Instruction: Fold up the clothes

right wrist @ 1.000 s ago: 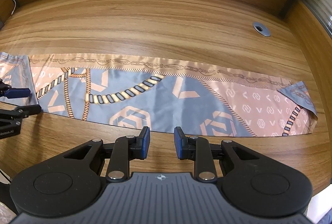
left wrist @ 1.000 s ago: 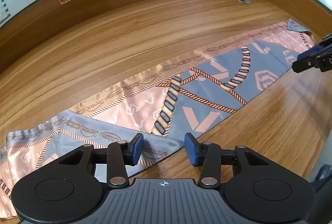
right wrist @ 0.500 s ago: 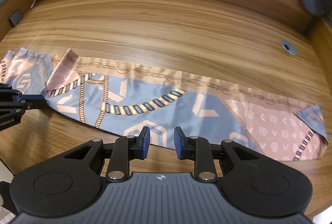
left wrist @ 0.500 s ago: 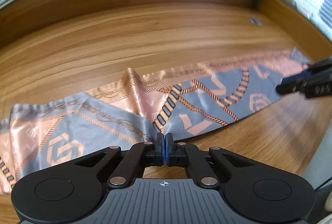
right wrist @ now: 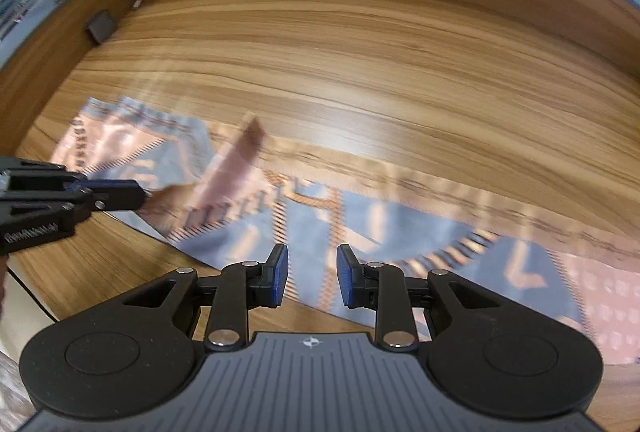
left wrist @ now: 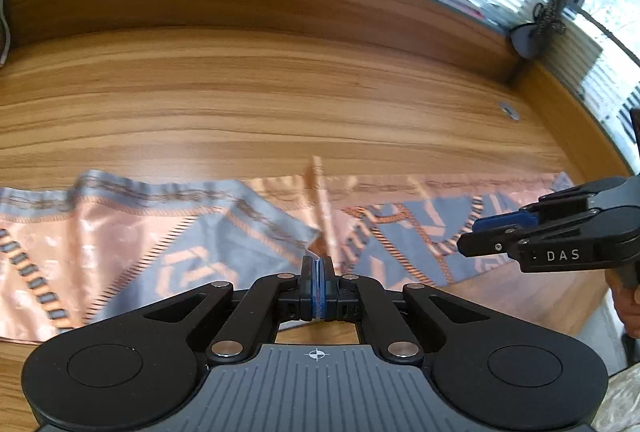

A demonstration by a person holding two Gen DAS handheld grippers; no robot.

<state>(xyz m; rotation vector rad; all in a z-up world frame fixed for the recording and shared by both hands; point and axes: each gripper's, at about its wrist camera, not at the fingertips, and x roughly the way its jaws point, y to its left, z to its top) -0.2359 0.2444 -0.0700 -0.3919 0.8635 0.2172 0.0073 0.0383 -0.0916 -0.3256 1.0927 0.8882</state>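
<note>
My long scarf lies flat along the near edge of the tabletop, and its long way runs from my left to my right. My left tongs are shut tight on the near edge of the scarf, close to its left end, and the cloth stands up in a little peak right there. My right tongs are open, with the 2 blue pads apart, and they hang over the near edge of the scarf further to the right. No cloth is between them. In the left view I can see my right tongs off to the right, over the middle of the scarf. So the left end is nearest my left tongs, and I think that end must travel right, along the scarf's long way, to lie over the other part. 1 second ago my left tongs were open and the scarf lay smooth. Now they have pinched it and pulled it up, and a ridge has risen across the cloth. Both views are blurry, so I am moving.
</note>
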